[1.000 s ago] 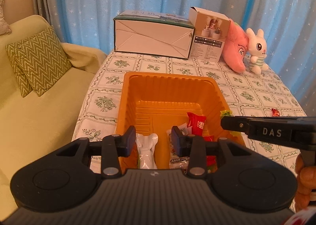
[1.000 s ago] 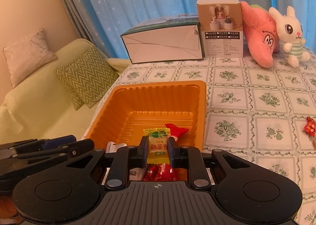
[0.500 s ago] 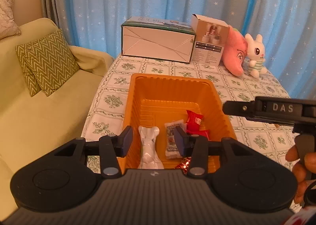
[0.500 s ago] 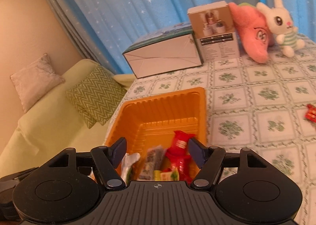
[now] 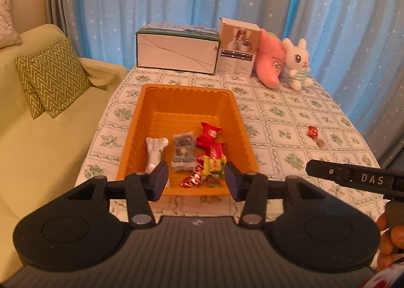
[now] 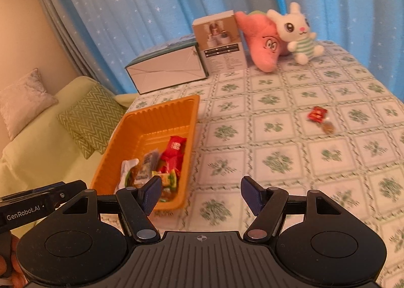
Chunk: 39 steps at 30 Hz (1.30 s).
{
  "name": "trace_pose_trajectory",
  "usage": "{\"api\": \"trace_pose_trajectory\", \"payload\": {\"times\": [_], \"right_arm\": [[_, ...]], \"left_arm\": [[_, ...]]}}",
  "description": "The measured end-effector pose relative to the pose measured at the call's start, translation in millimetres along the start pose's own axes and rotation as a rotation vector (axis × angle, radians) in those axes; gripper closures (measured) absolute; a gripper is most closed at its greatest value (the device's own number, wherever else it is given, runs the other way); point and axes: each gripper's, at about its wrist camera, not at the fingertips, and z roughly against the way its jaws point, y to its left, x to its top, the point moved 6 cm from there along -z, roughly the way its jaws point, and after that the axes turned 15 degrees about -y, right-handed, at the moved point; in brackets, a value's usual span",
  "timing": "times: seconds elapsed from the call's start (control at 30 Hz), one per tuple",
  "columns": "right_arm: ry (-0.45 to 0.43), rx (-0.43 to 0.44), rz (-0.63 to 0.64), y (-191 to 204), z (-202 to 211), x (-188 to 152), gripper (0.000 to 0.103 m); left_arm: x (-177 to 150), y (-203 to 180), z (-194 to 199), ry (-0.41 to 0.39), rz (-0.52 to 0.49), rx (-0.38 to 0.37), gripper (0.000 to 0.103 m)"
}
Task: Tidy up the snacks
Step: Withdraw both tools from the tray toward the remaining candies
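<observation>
Two wrapped candies [image 6: 319, 117] lie loose on the floral tablecloth [image 6: 277, 161], well apart from the orange tray [image 5: 141, 121] gathering the snacks. The left gripper [image 5: 195, 180] is opening, empty; the right gripper [image 6: 200, 193] gapes empty, likely freed for them.

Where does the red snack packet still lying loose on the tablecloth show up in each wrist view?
Left wrist view: the loose red packet lies right of centre, well right of the orange tray.
Right wrist view: the same packet lies upper right of centre, far from the tray.
Shared landmark: the white plush rabbit.
</observation>
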Motion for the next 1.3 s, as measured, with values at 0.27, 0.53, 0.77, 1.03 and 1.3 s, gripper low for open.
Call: {"api": "trace_pose_trajectory", "payload": {"times": [0.27, 0.53, 0.77, 1.03, 1.3], "right_arm": [[-0.038, -0.044, 0.030, -17, 45, 1, 0.034], [-0.054, -0.098, 0.011, -44, 76, 1, 0.034], [-0.056, -0.155, -0.023, -74, 94, -2, 0.034], [-0.054, -0.213, -0.038, -104, 106, -1, 0.034], [-0.049, -0.236, -0.035, -115, 110, 0, 0.034]], "left_arm": [[-11, -32, 24, 0.016, -0.018, -0.019, 0.058], [-18, -67, 37, 0.024, -0.021, -0.072, 0.058], [-21, -96, 38, 0.032, -0.041, -0.126, 0.058], [-22, -122, 33, 0.038, -0.059, -0.163, 0.058], [-25, -140, 29, 0.052, -0.068, -0.195, 0.058]]}}
